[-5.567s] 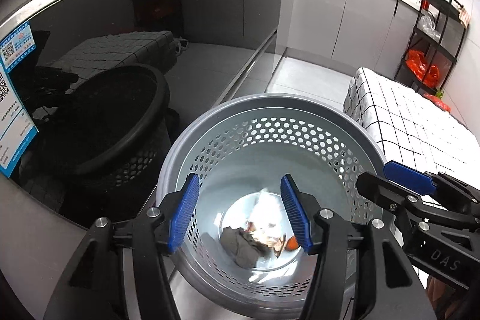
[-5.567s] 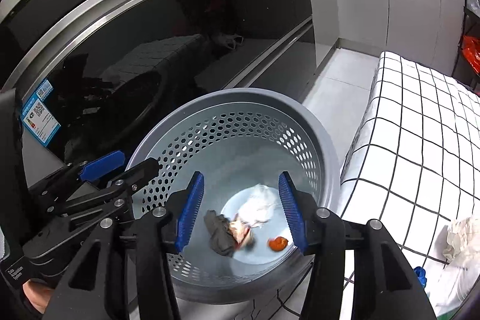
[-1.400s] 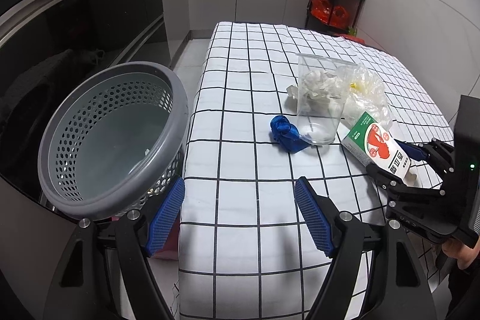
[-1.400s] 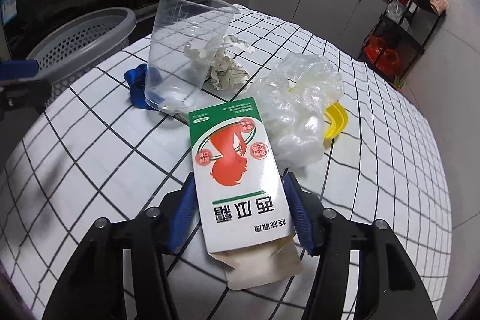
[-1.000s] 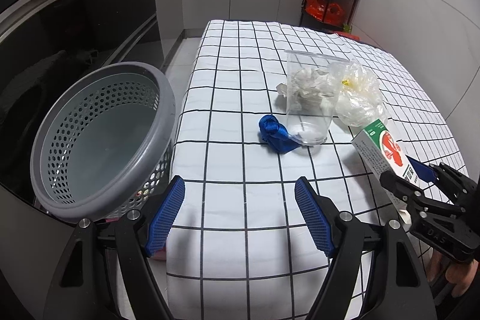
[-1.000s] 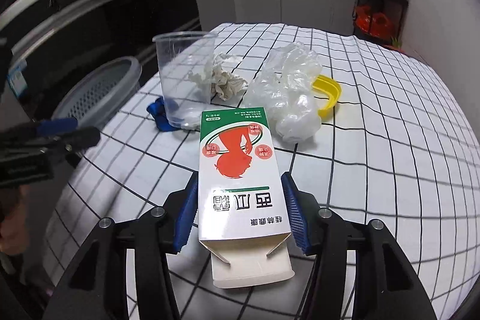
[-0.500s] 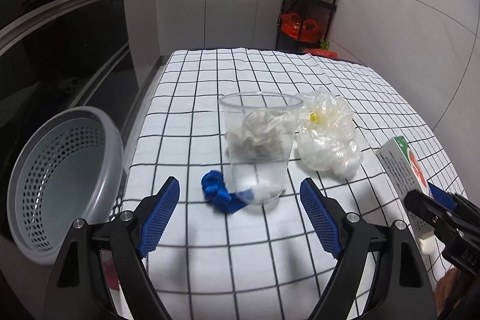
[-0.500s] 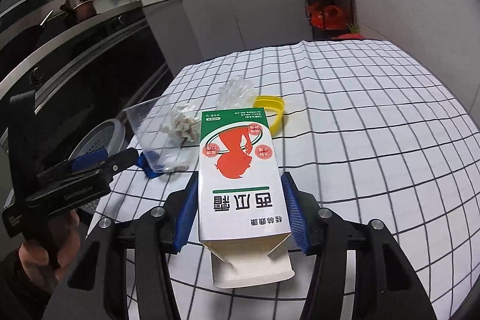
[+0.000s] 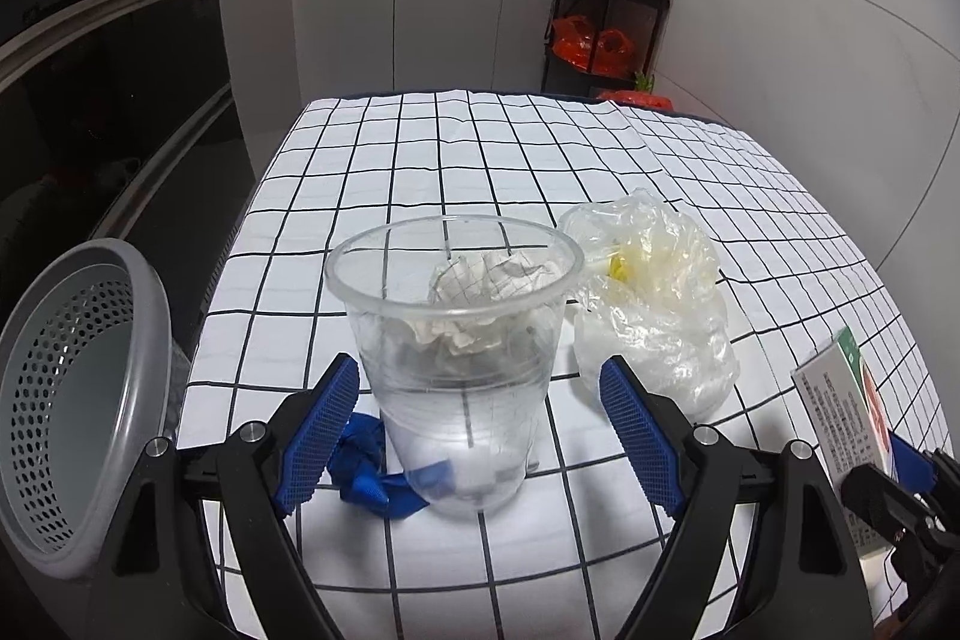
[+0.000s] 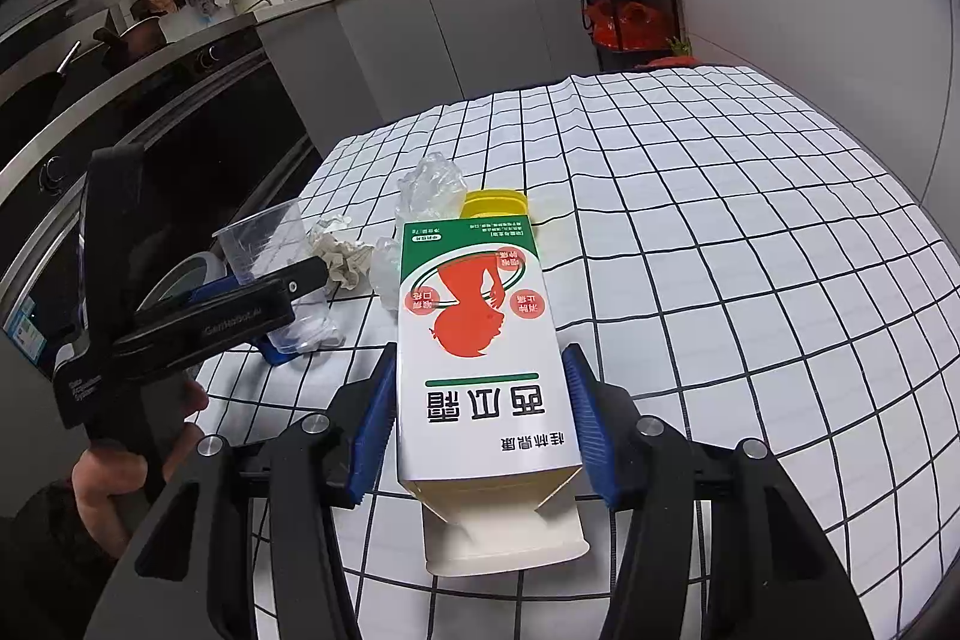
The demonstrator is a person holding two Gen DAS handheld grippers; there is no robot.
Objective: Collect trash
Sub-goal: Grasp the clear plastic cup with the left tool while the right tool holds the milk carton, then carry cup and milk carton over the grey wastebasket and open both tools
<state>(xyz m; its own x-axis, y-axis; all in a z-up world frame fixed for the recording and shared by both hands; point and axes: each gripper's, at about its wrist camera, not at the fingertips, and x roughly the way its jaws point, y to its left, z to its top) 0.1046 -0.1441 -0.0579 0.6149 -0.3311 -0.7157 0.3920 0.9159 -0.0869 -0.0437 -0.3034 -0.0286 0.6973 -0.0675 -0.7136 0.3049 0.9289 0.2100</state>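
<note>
Left wrist view: the left gripper has its blue pads either side of the clear plastic cup, which stands upright on the checked tablecloth; the jaws are closing, with a gap on each side and the pads not touching the cup. A crumpled paper wad shows through the cup wall from behind it. A blue scrap lies at the cup's foot at about eight o'clock, a crumpled clear bag sits just beside the cup at three o'clock, and the grey perforated basket hangs off the table edge at nine o'clock. From the right wrist view, the right gripper pinches a green-and-white carton by its long sides, its open flap toward the camera, lifted above the cloth. A yellow lid lies beyond the carton at twelve o'clock.
</note>
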